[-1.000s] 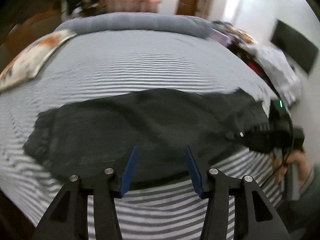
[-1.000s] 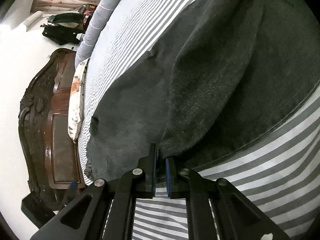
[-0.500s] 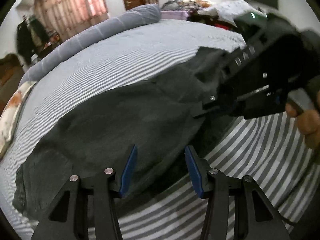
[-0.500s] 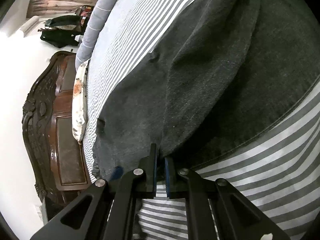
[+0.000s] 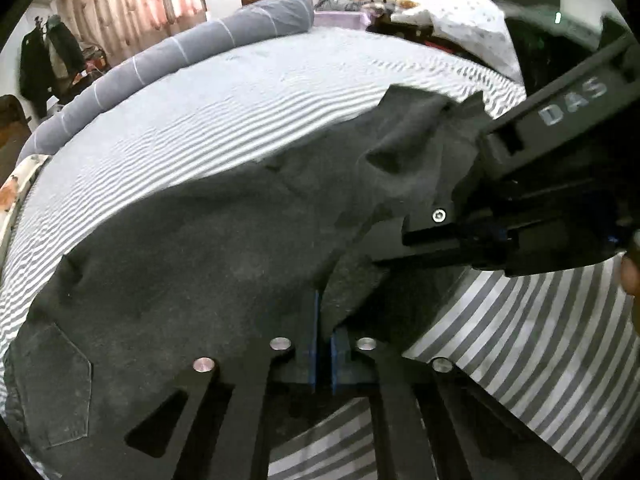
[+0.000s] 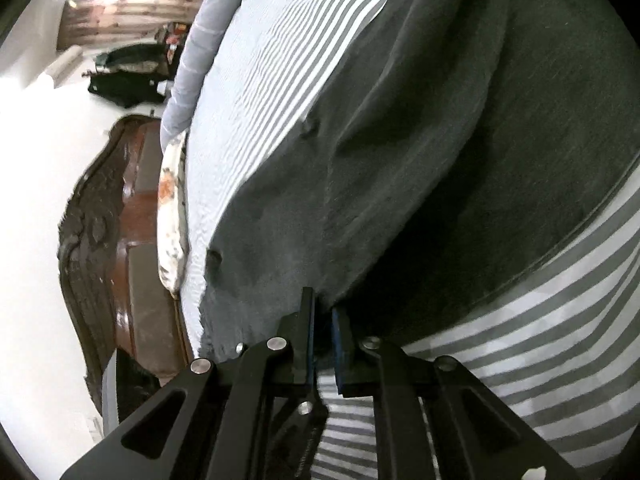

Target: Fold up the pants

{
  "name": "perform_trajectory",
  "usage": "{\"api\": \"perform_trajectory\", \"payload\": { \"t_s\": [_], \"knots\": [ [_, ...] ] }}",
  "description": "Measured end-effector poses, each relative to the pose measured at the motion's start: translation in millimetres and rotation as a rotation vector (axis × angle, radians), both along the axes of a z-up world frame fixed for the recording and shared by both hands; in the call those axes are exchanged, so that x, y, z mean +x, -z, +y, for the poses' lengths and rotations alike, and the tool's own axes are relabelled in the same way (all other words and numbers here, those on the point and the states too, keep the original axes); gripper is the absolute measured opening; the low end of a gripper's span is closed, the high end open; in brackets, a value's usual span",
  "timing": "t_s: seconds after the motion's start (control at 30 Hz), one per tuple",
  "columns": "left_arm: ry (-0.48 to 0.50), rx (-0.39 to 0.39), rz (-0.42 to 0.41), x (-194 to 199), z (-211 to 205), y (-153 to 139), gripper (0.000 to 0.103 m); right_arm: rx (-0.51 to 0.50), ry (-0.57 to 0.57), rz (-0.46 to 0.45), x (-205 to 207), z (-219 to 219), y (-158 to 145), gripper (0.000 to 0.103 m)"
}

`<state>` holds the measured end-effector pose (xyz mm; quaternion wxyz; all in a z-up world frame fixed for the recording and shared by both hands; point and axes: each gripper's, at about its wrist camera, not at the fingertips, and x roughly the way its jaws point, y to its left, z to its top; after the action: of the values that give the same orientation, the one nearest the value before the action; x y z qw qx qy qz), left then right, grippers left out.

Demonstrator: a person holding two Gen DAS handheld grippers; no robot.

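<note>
Dark grey pants (image 5: 180, 264) lie lengthwise on the striped bed sheet (image 5: 240, 104), a back pocket at the lower left. My left gripper (image 5: 324, 344) is shut on a raised fold at their near edge. Just to its right, my right gripper (image 5: 408, 236) reaches in from the side, with the cloth bunched up against it. In the right wrist view the right gripper (image 6: 323, 320) pinches a ridge of the pants (image 6: 440, 140) at its blue pad tips. Its jaws are opening slightly, with the cloth still between them.
A grey bolster (image 5: 180, 52) runs along the far side of the bed. A patterned pillow (image 6: 170, 208) leans on the dark wooden headboard (image 6: 104, 240). Piled clothes (image 5: 460, 20) lie beyond the bed. A hand (image 5: 630, 276) grips the right tool.
My left gripper moved right along the pants' near edge, came down close to the right gripper and shut on a fold. The right gripper stayed put, its pads parting a little.
</note>
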<state>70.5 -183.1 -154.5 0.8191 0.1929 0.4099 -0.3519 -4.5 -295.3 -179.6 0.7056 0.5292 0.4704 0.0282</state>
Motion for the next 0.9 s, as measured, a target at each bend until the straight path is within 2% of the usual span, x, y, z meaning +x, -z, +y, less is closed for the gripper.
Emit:
{"api": "perform_trajectory", "payload": {
  "t_s": [0.1, 0.23, 0.4, 0.5, 0.67, 0.9],
  "knots": [
    [-0.008, -0.015, -0.003, 2, 4, -11, 0.003, 0.014, 0.045, -0.008, -3, -14, 3, 0.019],
    [-0.029, -0.044, 0.007, 3, 11, -25, 0.003, 0.063, 0.101, -0.006, -1, -38, 15, 0.02],
    [-0.067, -0.098, 0.042, 13, 21, -43, 0.003, 0.08, 0.188, -0.004, 9, -73, 24, 0.019],
    [-0.076, -0.111, 0.034, 14, 24, -51, 0.003, 0.072, 0.234, -0.006, 17, -99, 28, 0.019],
    [-0.1, -0.132, 0.063, 18, 28, -54, 0.003, 0.094, 0.318, -0.039, 27, -145, 30, 0.015],
    [-0.098, -0.133, 0.073, 18, 28, -55, 0.003, 0.064, 0.424, -0.039, 36, -210, 29, 0.014]
  ]
}}
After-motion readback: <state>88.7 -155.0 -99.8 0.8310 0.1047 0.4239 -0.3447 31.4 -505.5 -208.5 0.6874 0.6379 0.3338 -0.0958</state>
